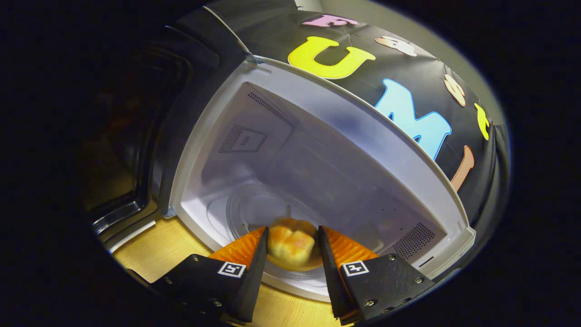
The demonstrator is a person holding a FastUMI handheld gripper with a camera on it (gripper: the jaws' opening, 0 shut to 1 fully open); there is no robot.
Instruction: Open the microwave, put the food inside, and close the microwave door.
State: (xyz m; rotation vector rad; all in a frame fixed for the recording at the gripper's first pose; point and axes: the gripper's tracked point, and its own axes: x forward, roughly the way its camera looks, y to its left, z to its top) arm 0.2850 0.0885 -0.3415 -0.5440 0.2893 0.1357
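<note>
1. At the far left I see the dark microwave door (136, 136), swung fully open, with its glossy window panel facing me; it is dim and I cannot make out details in it.
2. Under the door and under my tool lies the light wooden tabletop (159, 254), on which the oven stands.
3. Next comes the white box-shaped microwave oven (317, 104) with its cavity open toward me. The inner walls are pale, with a perforated vent patch on the left wall and another one low on the right side.
4. On the cavity floor I see the round clear glass turntable (249, 209). It seems to carry one thing, the food.
5. The food is a golden-brown bread bun (290, 243) on a small plate or saucer of similar tone. It appears to be at the front part of the turntable, just inside the oven opening.
6. My gripper (292, 243) has its two fingers spread apart, one on each side of the bun. The bun is between the fingertips, but I cannot tell if both pads really press on it.
</note>
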